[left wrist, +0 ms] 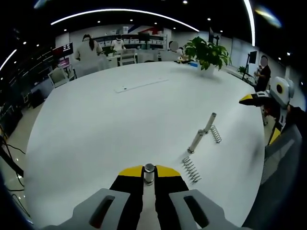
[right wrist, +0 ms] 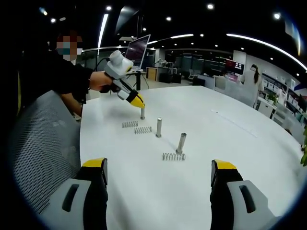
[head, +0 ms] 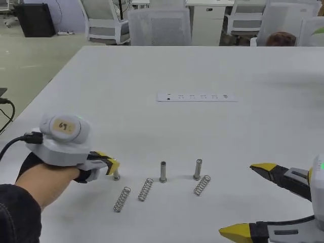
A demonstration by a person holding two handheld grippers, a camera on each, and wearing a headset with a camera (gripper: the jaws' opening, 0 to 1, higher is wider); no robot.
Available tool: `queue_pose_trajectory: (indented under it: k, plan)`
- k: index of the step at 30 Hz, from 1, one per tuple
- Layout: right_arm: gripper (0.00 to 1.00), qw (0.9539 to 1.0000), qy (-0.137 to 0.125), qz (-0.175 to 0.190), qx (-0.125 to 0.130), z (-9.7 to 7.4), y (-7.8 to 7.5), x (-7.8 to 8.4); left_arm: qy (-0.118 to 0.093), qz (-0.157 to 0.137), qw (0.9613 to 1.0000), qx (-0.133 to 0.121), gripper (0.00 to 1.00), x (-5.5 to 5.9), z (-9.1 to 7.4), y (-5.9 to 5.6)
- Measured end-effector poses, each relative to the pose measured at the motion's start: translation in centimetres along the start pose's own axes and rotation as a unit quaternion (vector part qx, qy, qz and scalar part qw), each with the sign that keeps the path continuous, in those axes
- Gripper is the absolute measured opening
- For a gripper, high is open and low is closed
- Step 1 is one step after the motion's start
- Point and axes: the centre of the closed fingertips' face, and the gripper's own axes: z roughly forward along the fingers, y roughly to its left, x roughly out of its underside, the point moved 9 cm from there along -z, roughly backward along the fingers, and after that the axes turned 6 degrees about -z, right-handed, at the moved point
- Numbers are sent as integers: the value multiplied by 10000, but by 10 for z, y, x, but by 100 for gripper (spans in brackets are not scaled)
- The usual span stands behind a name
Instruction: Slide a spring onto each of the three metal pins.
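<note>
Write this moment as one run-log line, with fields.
left gripper shut on pin | right gripper open | three springs lying on table

3 pins upright, 3 springs lying flat, no spring on a pin.

All sit in a loose row on the white table (head: 152, 126), pins behind, springs in front. Pins are short, round, grey metal w/ a slightly wider head. The mid pin (head: 163, 171) and right pin (head: 198, 169) stand free, near each other. The left pin (head: 116, 176) stands too, w/ its top pinched between the yellow tips of my left gripper (head: 114, 167). Springs are bare steel coils, each lying on its side at a slant. The left spring (head: 122, 199) is in front of the left pin, and the mid spring (head: 146, 189) is between the left and mid pins. The right spring (head: 202, 185) lies w/ its far end just beside the right pin's base; can't tell if it touches.
</note>
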Motion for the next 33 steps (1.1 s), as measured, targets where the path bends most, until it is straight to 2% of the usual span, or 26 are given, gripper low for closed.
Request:
queue_pose_trajectory:
  k: [10, 19, 33]
  plan:
    - [88, 10000, -9, -9, 7, 0, 0, -1, 18, 21, 9999, 105, 0, 2, 0, -9]
    - [88, 10000, -13, -12, -4, 1, 0, -1, 33, 59, 9999, 123, 0, 6, 2, -11]
    - [88, 10000, -1, -16, -15, 1, 1, 0, -158, 141, 9996, 160, 0, 10, 0, -12]
